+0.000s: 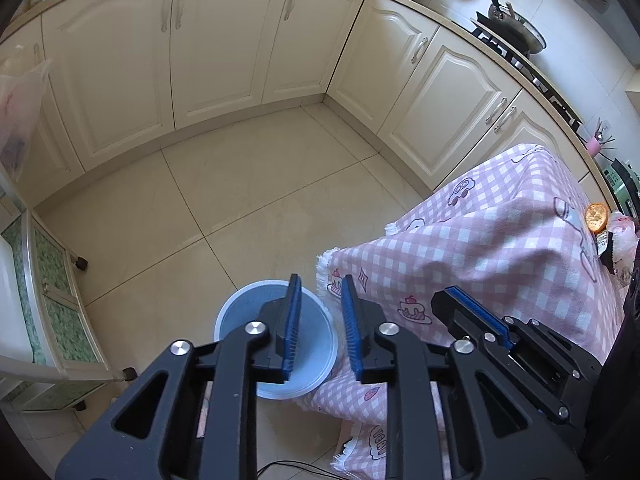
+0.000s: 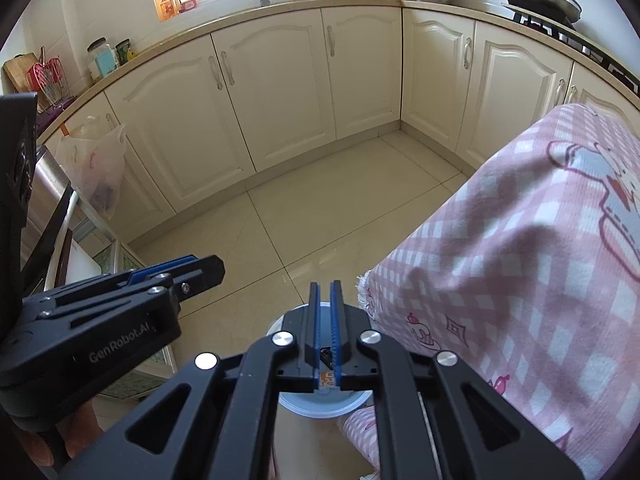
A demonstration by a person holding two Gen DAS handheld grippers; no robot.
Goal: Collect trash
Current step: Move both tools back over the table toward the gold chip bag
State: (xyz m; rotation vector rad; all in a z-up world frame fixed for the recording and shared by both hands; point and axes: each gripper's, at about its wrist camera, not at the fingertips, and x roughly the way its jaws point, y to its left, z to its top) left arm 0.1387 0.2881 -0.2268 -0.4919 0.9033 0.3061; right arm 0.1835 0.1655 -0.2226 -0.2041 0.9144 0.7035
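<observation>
A round light-blue trash bin [image 1: 276,340] stands on the floor by the hanging pink checked tablecloth [image 1: 480,248]. My left gripper [image 1: 320,292] is open and empty above the bin. My right gripper [image 2: 325,292] hangs over the same bin [image 2: 324,404], jaws nearly closed on a small piece of trash with an orange and white print [image 2: 327,378] deep between the pads. In the left wrist view the right gripper [image 1: 452,296] shows at the right. On the table top lie an orange round piece [image 1: 597,218] and crumpled wrappers [image 1: 618,240].
Cream cabinets [image 1: 224,48] run along the back and right. A stove with a pan [image 1: 516,28] sits on the counter. A plastic bag [image 2: 96,168] hangs at the left. A wheeled cart [image 1: 52,304] stands left of the bin.
</observation>
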